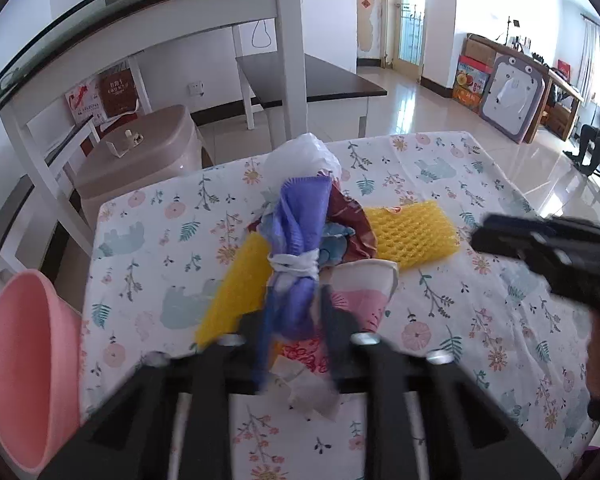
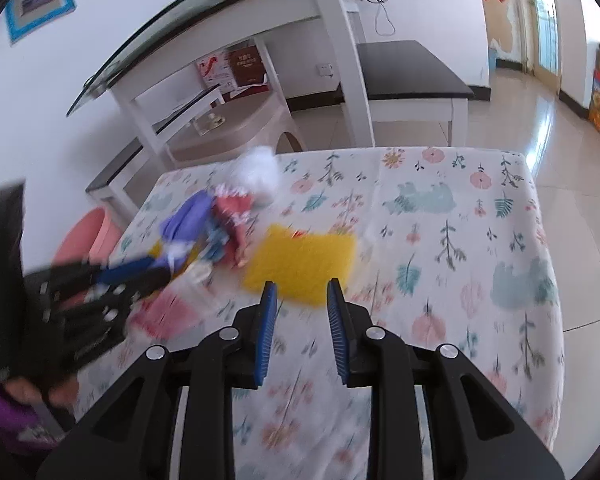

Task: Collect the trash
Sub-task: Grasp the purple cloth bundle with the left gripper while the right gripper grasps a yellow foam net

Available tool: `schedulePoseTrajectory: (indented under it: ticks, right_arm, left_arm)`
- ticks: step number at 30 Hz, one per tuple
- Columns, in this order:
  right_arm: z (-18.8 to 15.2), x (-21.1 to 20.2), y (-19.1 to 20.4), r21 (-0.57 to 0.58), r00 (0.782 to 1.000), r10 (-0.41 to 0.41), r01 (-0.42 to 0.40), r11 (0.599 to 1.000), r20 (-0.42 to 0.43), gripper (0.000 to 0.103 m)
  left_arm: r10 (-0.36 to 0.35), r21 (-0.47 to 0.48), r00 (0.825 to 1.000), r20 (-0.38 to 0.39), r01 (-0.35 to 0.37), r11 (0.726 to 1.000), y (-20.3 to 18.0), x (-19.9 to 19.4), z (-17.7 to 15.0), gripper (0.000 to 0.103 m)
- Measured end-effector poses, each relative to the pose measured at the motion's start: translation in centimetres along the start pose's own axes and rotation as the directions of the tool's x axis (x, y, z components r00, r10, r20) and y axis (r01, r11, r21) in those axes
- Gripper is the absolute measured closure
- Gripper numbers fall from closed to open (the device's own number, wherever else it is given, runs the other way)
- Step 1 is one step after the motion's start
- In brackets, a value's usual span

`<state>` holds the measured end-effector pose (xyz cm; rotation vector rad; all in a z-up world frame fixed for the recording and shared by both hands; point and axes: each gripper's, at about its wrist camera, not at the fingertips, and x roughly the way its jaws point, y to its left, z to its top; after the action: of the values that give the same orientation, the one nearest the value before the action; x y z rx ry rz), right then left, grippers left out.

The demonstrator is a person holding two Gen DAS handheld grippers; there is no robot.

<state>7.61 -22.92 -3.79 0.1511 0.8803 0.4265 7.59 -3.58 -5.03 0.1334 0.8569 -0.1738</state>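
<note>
A table covered with a white floral cloth [image 1: 440, 184] carries a loose heap of trash near its middle. In the left wrist view, the left gripper [image 1: 296, 320] reaches in from the 6 o'clock edge. Its two black fingers sit close together with a blurred purple-blue plastic bag [image 1: 296, 220] running up between them. The pads look pressed on the bag's lower end, though motion blur makes the contact hard to confirm.

A knotted white strip [image 1: 294, 262] wraps the bag at its middle. Behind it, at 12 o'clock, is a white plastic bag [image 1: 300, 156]. A dark red wrapper [image 1: 354, 228] lies just to its right. Two pieces of yellow foam fruit netting lie flat on the cloth. One [image 1: 412, 234] is at 2 o'clock from the heap, the other [image 1: 236, 292] at 8 o'clock beside the gripper. A pink printed paper cup or carton [image 1: 364, 292] lies against the right finger.

A pink plastic bin [image 1: 28, 360] stands off the table's left edge at 8 o'clock.

In the right wrist view, the right gripper [image 2: 302, 292] has its blue-padded fingers part-way open with nothing between them. Its tips are over the near edge of the yellow netting.
</note>
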Motion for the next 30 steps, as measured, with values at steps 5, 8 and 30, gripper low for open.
schedulePoseTrajectory:
  ticks: [5,8,30]
  right_arm:
    - [2.0,2.2,-1.3,0.027,1.0,-0.001,0.002,1.0,-0.028,0.06]
    - [3.2,3.4,-1.6,0.029,0.999,-0.005,0.006,1.0,-0.036,0.059]
    - [-4.0,1.2,3.2,-0.008,0.991,0.027,-0.028,1.0,-0.128,0.093]
  left_arm:
    - [-0.046,-0.005,0.998,0.031,0.046,0.999,0.0,-1.2,-0.4,0.093]
    - [-0.077,-0.021,0.996,0.037,0.077,0.997,0.2,-1.8,-0.8,0.094]
    - [-0.139,-0.111,0.987,0.08,0.147,0.983,1.1,-5.9,-4.3,0.094]
